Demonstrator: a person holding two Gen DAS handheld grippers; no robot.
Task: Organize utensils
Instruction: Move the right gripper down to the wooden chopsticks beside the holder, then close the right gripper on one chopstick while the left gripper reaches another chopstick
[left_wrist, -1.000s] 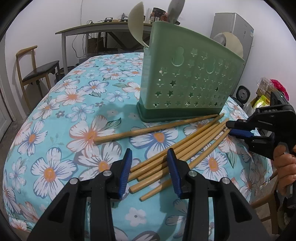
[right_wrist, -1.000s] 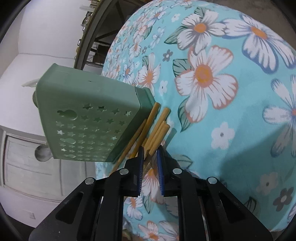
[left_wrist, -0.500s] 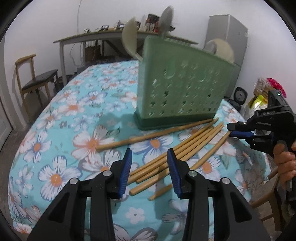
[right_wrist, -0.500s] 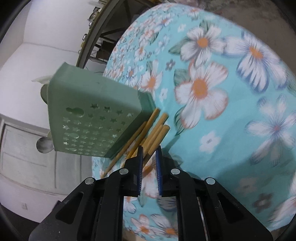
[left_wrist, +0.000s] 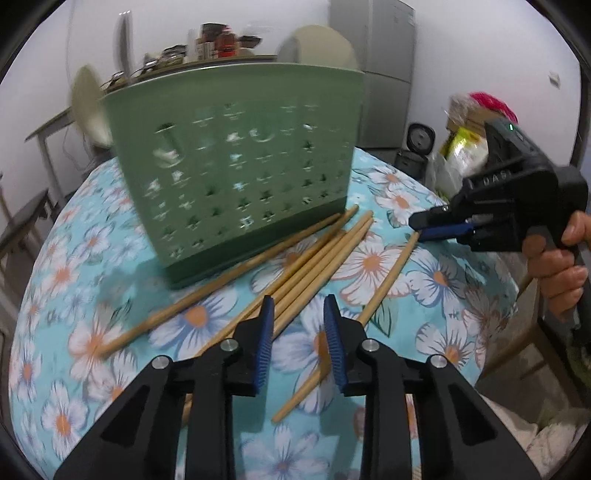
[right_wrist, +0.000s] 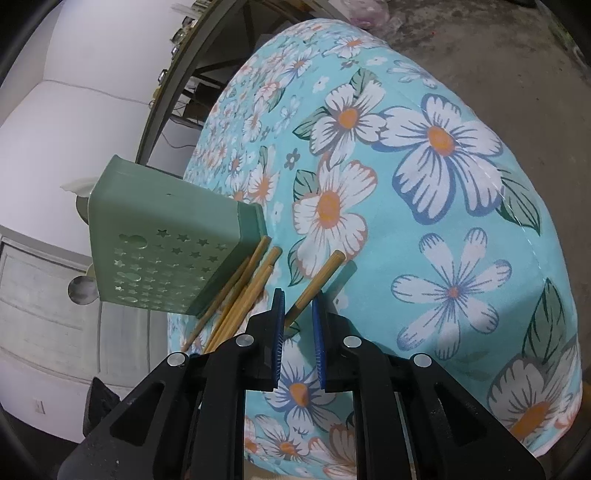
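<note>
So the chopsticks (left_wrist: 295, 284) are plain bamboo sticks, light tan, round-ended, and they're laid in a loose fan on the table (left_wrist: 436, 273), right against the front foot of the green utensil holder (left_wrist: 236, 162). One stick (left_wrist: 229, 280) is set apart on the left, a bunch is packed together in the middle, and one more (left_wrist: 384, 280) is angled off on the right. The holder is a pale green plastic box with star-shaped cutouts, and a few spoons (left_wrist: 88, 107) can be seen poking out of it.

The left hand-held gripper (left_wrist: 299, 339) is held low over the near ends of the sticks; its jaws are closing, with nothing pinched between them. The right hand-held gripper (right_wrist: 298, 325) is kept only narrowly apart, and the far-side tip of the lone stick (right_wrist: 317, 280) is lined up with the gap, though actual contact can't be made out.

The table is covered in a turquoise floral cloth (right_wrist: 443, 184). Its rounded edge is close behind the sticks on the right side, while lots of bare cloth is left open to the left.
</note>
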